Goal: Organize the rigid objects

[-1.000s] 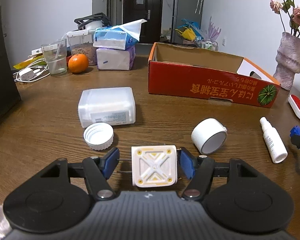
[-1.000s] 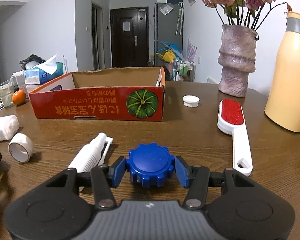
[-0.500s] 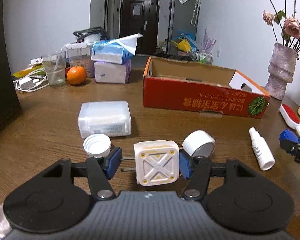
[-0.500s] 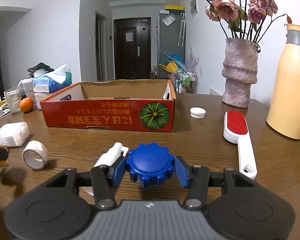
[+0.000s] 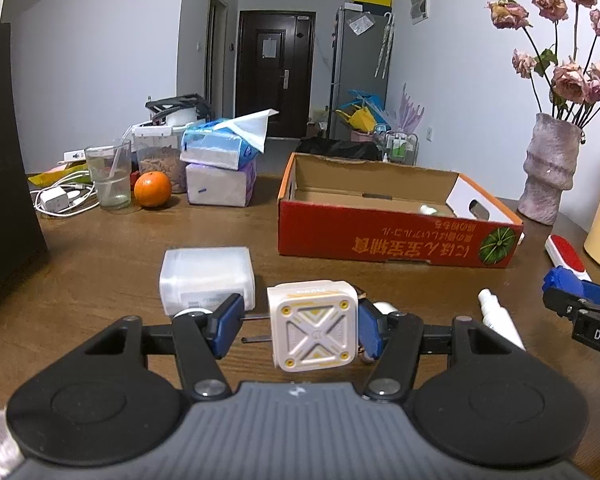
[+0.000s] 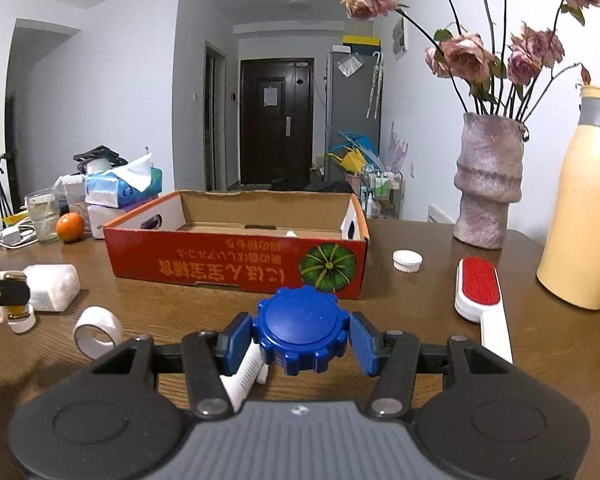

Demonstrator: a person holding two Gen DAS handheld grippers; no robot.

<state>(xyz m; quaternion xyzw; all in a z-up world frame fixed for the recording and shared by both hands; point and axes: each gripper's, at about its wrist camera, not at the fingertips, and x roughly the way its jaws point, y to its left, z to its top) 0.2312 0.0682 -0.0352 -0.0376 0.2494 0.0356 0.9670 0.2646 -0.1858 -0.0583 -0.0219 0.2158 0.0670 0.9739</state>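
Both grippers carry loads toward the cardboard box [image 6: 236, 264] at twelve o'clock: the left gripper [image 5: 300, 326] is clamped on a white plug adapter [image 5: 313, 330], the right gripper [image 6: 302, 338] on a blue knob [image 6: 302, 330], while the tape roll [image 6: 97, 330], spray bottle [image 5: 498, 318] and lint brush [image 6: 480, 296] remain on the table [image 6: 420, 292].

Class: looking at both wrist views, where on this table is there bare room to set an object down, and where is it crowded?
Free: the cardboard box floor, nearly bare; the wood between box front and white container; the strip between box and lint brush, apart from one small cap. Crowded: the far left corner, with tissue packs, orange, glass and cables.
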